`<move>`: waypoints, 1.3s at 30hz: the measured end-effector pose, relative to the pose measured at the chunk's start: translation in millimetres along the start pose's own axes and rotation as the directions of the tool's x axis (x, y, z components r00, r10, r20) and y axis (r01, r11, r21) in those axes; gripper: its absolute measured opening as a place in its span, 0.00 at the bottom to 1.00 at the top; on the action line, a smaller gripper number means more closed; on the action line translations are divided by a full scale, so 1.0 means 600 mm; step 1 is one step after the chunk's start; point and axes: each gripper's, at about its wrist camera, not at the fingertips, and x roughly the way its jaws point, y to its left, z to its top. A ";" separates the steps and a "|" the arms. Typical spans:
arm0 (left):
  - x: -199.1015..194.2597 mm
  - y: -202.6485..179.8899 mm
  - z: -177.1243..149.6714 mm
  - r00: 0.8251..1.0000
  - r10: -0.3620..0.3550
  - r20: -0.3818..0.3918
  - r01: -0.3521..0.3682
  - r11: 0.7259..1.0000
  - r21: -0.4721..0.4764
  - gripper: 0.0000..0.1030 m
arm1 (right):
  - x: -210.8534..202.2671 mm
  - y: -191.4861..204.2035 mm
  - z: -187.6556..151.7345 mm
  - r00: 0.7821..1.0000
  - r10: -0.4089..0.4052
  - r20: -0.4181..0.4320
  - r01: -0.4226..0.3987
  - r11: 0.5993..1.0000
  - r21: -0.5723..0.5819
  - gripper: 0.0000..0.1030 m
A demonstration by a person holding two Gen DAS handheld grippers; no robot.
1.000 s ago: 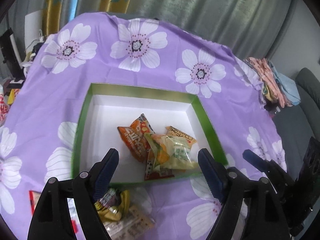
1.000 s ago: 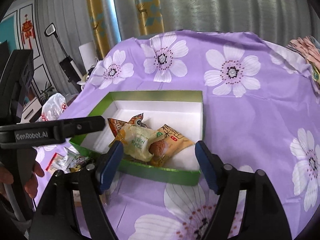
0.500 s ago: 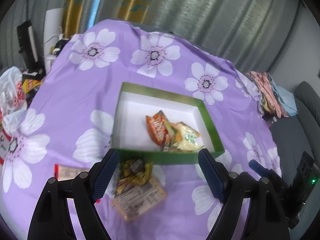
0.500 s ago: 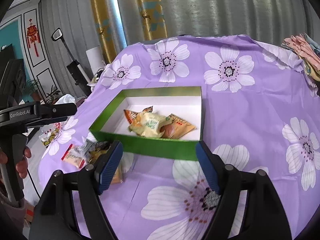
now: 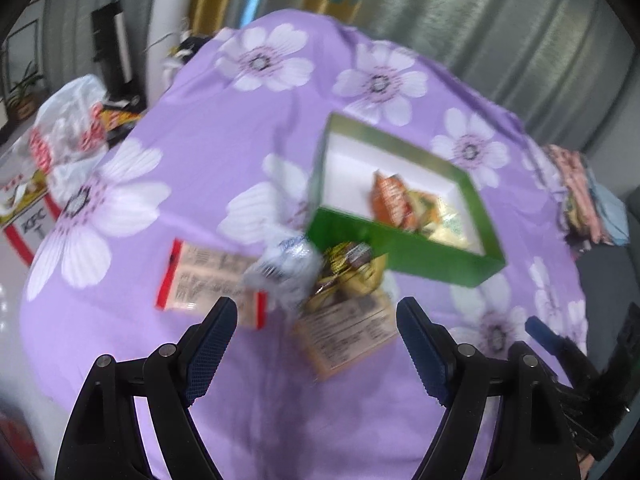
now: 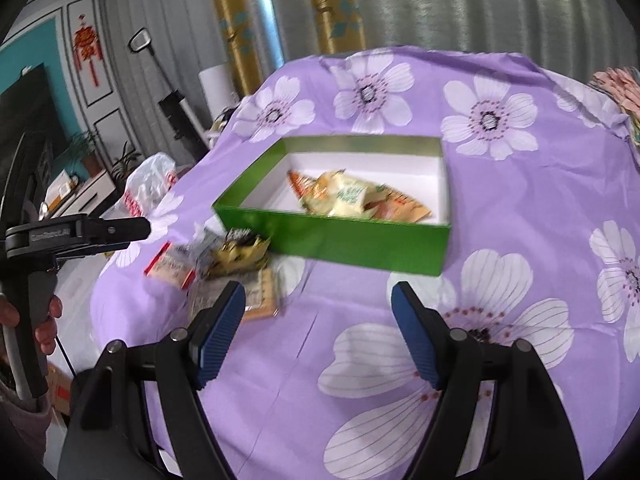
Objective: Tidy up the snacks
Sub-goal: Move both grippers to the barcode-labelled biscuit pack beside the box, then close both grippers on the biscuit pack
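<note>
A green box (image 5: 404, 252) with a white inside sits on a table under a purple flowered cloth (image 5: 224, 148). In the box lie a few snack packets: an orange one (image 5: 390, 196) and a pale yellow-green one (image 6: 344, 196) against it, with another orange-tan packet (image 6: 404, 208) at the right end.

More snacks lie on the cloth just outside the box's near left corner: a red-edged packet (image 5: 208, 280) farthest left, a white wrapper (image 5: 286, 264) beside it, a yellow-brown wrapper (image 5: 348, 268) touching the box wall, and a tan packet (image 5: 346, 332) with a printed label nearest. They overlap one another in a loose heap.

The left gripper (image 5: 316, 340) hangs over this heap with its jaws wide apart and nothing between the pads; the tan packet shows in the gap below. The right gripper (image 6: 318, 332) is near the box's near wall, over bare cloth, jaws also wide and empty. At the far left of the right view, a hand (image 6: 40, 320) grasps the left tool's handle.

A white plastic bag (image 5: 68, 136) lies off the table's left edge.
</note>
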 end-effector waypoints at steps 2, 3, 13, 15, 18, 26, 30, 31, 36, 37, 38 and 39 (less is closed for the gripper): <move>0.012 0.006 -0.014 1.000 0.000 -0.023 0.000 1.000 -0.013 0.80 | 0.008 0.008 -0.007 1.000 0.015 -0.017 -0.015 1.000 -0.018 0.73; 0.015 0.007 -0.020 1.000 0.004 -0.027 -0.005 1.000 -0.015 0.80 | 0.014 0.012 -0.013 0.999 0.026 -0.031 -0.027 0.999 -0.032 0.74; 0.043 0.004 -0.047 0.999 0.038 -0.032 -0.038 0.999 0.002 0.80 | 0.077 0.049 -0.045 0.990 0.080 -0.116 -0.097 0.984 -0.152 0.73; 0.053 0.006 -0.048 0.999 0.027 -0.045 -0.027 1.000 -0.008 0.80 | 0.092 0.054 -0.045 0.988 0.078 -0.133 -0.101 0.979 -0.177 0.73; 0.063 0.004 -0.049 0.998 0.023 -0.054 -0.024 1.000 -0.014 0.80 | 0.111 0.058 -0.041 0.985 0.084 -0.150 -0.115 0.972 -0.206 0.73; 0.085 0.000 -0.052 0.998 0.015 -0.062 -0.016 1.000 -0.016 0.80 | 0.153 0.066 -0.033 0.976 0.096 -0.194 -0.148 0.951 -0.273 0.73; 0.100 0.002 -0.052 0.997 -0.002 -0.073 0.001 1.000 -0.024 0.80 | 0.174 0.071 -0.027 0.972 0.103 -0.213 -0.165 0.940 -0.298 0.73; 0.102 0.002 -0.052 0.997 -0.007 -0.075 0.005 1.000 -0.026 0.80 | 0.178 0.072 -0.026 0.970 0.106 -0.218 -0.170 0.938 -0.303 0.74; 0.114 0.001 -0.054 0.997 -0.025 -0.078 0.022 0.999 -0.031 0.80 | 0.203 0.079 -0.022 0.961 0.125 -0.248 -0.205 0.922 -0.329 0.74; 0.116 0.001 -0.054 0.996 -0.026 -0.080 0.023 0.999 -0.032 0.80 | 0.206 0.081 -0.021 0.959 0.134 -0.252 -0.216 0.918 -0.332 0.74; 0.119 0.001 -0.054 0.996 -0.027 -0.082 0.024 0.999 -0.033 0.80 | 0.209 0.083 -0.019 0.956 0.142 -0.255 -0.225 0.915 -0.335 0.74; 0.120 0.000 -0.054 0.996 -0.028 -0.082 0.025 0.999 -0.030 0.80 | 0.213 0.085 -0.018 0.953 0.151 -0.262 -0.238 0.910 -0.340 0.74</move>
